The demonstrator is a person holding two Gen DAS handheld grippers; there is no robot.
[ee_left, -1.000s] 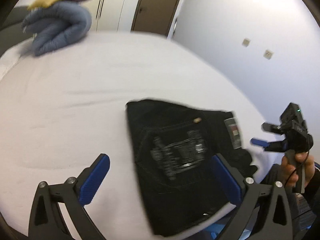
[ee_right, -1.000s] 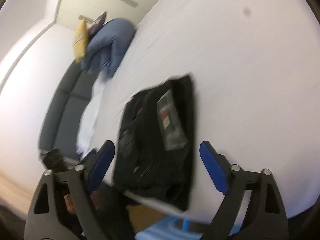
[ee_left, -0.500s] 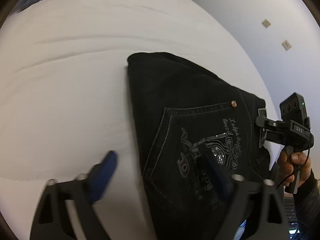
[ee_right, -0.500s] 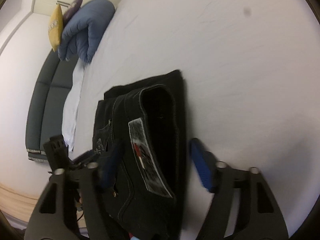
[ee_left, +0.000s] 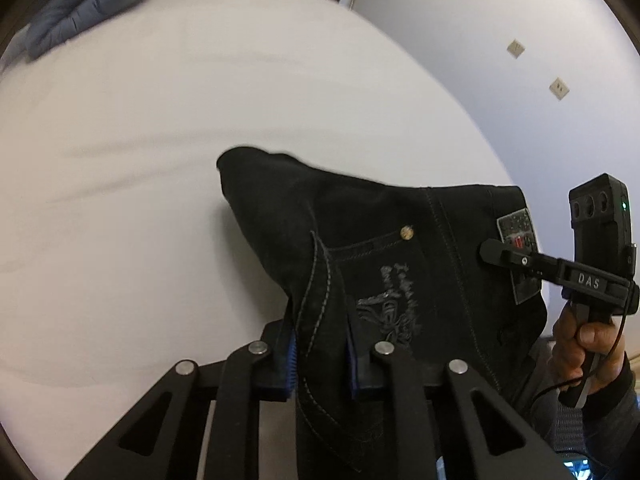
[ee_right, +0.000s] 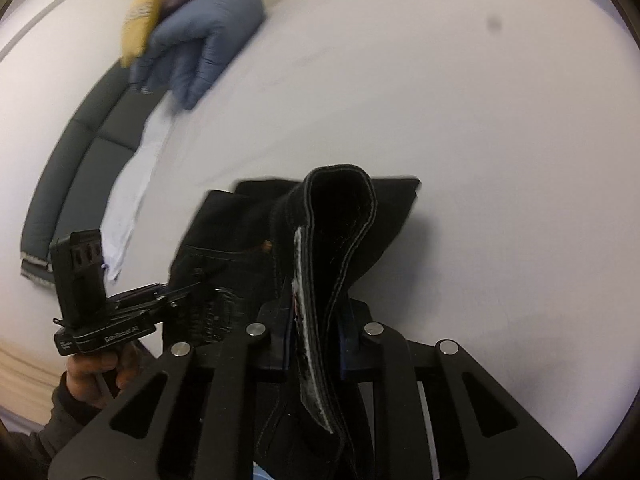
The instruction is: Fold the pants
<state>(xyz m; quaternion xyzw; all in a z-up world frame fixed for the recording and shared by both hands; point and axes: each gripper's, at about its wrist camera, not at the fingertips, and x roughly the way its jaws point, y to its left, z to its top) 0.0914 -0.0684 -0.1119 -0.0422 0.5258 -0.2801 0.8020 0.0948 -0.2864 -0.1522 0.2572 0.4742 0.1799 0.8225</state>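
Observation:
Folded black pants (ee_left: pixel 360 240) with a stitched back pocket and a grey waist label lie at the near edge of a white bed (ee_left: pixel 160 120). My left gripper (ee_left: pixel 320 356) is shut on the pocket-side edge of the pants, which is lifted. My right gripper (ee_right: pixel 314 340) is shut on the waistband end (ee_right: pixel 340 220), which stands up in a loop. The right gripper also shows in the left wrist view (ee_left: pixel 492 250), pinching at the label. The left gripper shows in the right wrist view (ee_right: pixel 196 284) at the pants' left side.
A rolled blue quilt (ee_right: pixel 200 44) with a yellow pillow (ee_right: pixel 140 20) lies at the bed's far end. A dark sofa (ee_right: pixel 68 168) runs along the bed's left side. A wall with two sockets (ee_left: pixel 558 88) is on the right.
Both grippers came down from open above the pants and closed on them. The near edge of the pants is now raised off the bed.

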